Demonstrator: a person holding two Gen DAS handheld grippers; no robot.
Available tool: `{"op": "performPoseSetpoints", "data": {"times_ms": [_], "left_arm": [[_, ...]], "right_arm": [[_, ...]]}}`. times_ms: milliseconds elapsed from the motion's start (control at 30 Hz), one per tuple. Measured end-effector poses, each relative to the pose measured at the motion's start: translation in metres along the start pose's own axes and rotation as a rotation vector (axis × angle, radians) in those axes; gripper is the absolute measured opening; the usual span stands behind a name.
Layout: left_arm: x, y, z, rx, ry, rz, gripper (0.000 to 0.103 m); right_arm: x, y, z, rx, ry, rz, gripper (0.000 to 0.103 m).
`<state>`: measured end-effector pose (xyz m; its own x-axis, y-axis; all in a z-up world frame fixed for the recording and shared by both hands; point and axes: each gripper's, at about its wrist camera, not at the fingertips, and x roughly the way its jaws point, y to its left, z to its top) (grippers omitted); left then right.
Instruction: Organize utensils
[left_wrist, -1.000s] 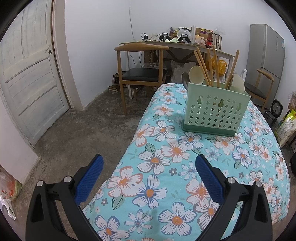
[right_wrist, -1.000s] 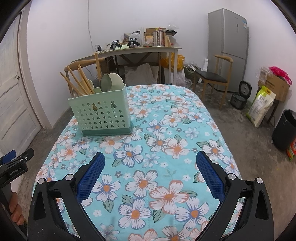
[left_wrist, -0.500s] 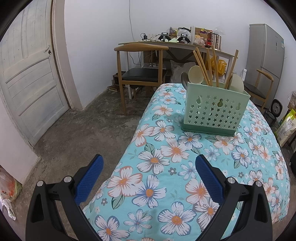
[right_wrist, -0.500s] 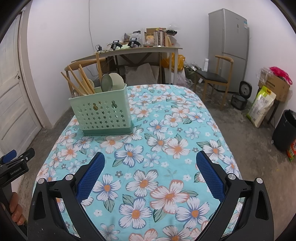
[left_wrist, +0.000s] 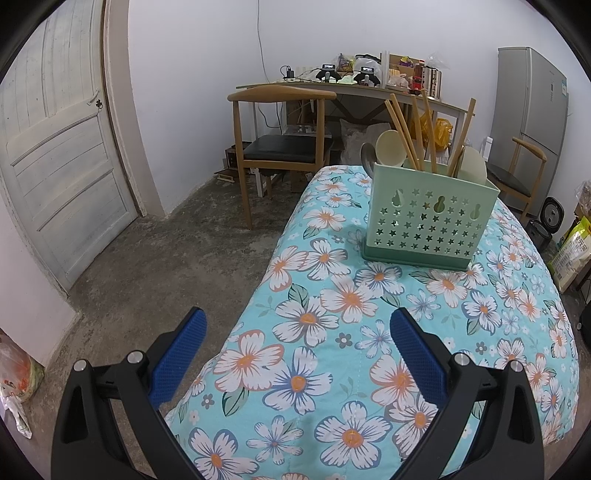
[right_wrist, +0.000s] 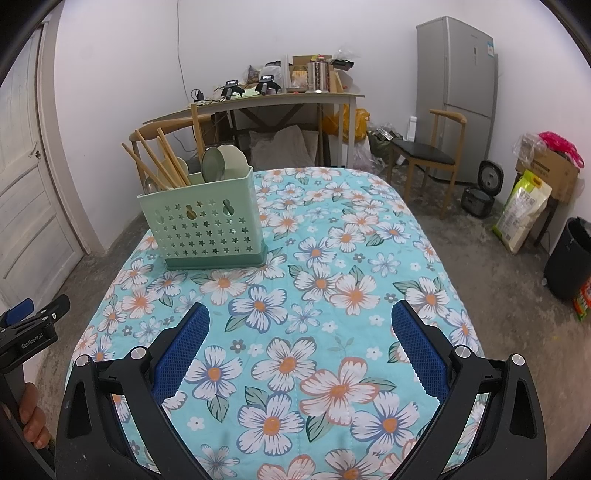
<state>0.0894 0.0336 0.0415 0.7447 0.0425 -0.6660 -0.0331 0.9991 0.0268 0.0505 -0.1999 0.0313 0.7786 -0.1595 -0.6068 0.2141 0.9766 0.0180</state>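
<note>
A pale green utensil caddy (left_wrist: 430, 221) pierced with star-shaped holes stands upright on the floral tablecloth (left_wrist: 332, 332), holding wooden chopsticks (left_wrist: 402, 133) leaning at angles, cream spoons (left_wrist: 389, 149) and a metal spoon (left_wrist: 367, 157).

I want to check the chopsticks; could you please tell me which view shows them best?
The left wrist view: the chopsticks rise clear above the basket. In the right wrist view they lean bunched against a chair.
</note>
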Motion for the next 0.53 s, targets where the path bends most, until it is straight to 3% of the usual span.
{"op": "performPoseSetpoints", "data": {"times_ms": [533], "left_arm": [[0.0003, 0.0011, -0.0010, -0.004, 0.004, -0.001, 0.097]], "right_arm": [[0.0005, -0.0005, -0.0005, 0.000, 0.001, 0.000, 0.095]]}}
